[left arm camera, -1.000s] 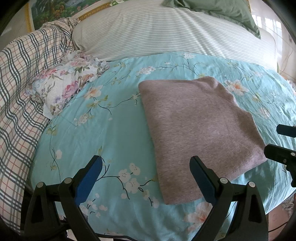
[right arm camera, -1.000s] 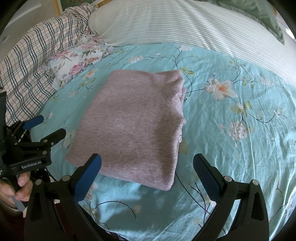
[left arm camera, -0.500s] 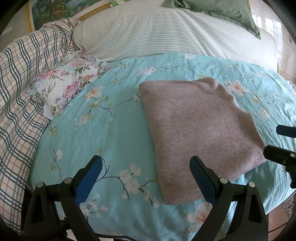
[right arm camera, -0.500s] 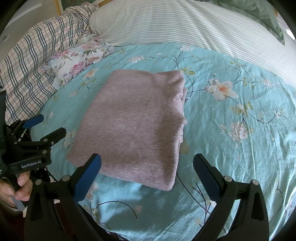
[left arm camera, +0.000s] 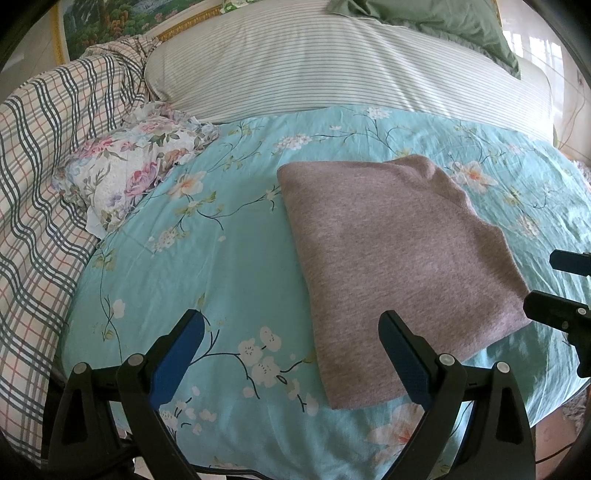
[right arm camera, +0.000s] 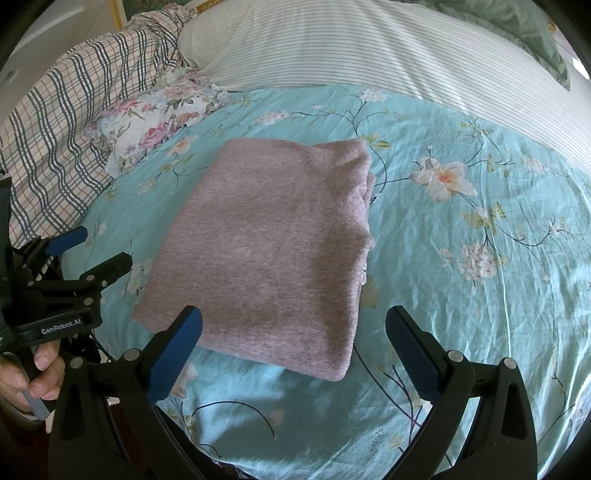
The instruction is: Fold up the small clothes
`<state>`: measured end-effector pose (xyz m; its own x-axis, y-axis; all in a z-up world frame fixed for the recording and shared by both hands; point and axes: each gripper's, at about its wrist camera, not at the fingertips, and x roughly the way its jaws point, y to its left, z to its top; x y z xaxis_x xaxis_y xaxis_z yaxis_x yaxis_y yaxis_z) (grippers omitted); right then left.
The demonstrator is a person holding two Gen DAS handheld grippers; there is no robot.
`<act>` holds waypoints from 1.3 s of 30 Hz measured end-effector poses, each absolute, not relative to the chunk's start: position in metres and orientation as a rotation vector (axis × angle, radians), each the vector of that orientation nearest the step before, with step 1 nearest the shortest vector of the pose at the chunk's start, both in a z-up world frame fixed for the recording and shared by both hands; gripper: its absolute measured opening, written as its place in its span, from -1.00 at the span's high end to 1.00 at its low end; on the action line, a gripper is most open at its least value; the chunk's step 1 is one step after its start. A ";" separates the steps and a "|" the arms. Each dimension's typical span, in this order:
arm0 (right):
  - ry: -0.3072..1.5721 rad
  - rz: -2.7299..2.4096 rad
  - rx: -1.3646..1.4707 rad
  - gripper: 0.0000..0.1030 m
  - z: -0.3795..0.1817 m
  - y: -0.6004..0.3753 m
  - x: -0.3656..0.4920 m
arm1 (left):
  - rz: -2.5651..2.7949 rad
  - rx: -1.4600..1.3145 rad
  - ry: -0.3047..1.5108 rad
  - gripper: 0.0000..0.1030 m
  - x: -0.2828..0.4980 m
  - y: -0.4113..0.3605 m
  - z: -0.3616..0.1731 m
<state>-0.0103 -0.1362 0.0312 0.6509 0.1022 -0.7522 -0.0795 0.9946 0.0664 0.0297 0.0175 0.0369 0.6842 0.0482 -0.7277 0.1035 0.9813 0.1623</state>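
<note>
A mauve knit garment lies folded into a rectangle on the turquoise floral sheet; it also shows in the right wrist view, with its collar at the far right corner. My left gripper is open and empty, held above the sheet at the garment's near left corner. My right gripper is open and empty, held above the garment's near edge. The left gripper also shows at the left edge of the right wrist view, held by a hand. The right gripper's fingers show at the right edge of the left wrist view.
A floral cloth lies crumpled at the sheet's far left, against a plaid blanket. A striped duvet runs across the back, with a green pillow on it. The bed's near edge is just below both grippers.
</note>
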 end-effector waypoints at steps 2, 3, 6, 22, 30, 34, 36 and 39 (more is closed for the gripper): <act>0.855 0.104 0.026 -0.93 0.031 -0.136 -0.010 | -0.031 0.197 0.819 -0.86 0.030 0.017 0.037; 0.854 0.105 0.025 -0.93 0.032 -0.137 -0.009 | -0.032 0.198 0.818 -0.86 0.030 0.017 0.037; 0.853 0.106 0.024 -0.93 0.032 -0.137 -0.008 | -0.032 0.196 0.819 -0.86 0.029 0.017 0.037; 0.852 0.111 0.020 -0.93 0.034 -0.136 -0.007 | -0.027 0.200 0.816 -0.86 0.032 0.015 0.040; 0.852 0.110 0.020 -0.93 0.034 -0.135 -0.007 | -0.027 0.199 0.817 -0.86 0.033 0.012 0.041; 0.851 0.109 0.020 -0.93 0.034 -0.134 -0.007 | -0.025 0.198 0.816 -0.86 0.032 0.011 0.042; 0.852 0.109 0.021 -0.93 0.034 -0.134 -0.007 | -0.026 0.199 0.816 -0.86 0.034 0.010 0.042; 0.852 0.110 0.020 -0.93 0.034 -0.135 -0.007 | -0.029 0.202 0.814 -0.86 0.036 0.009 0.042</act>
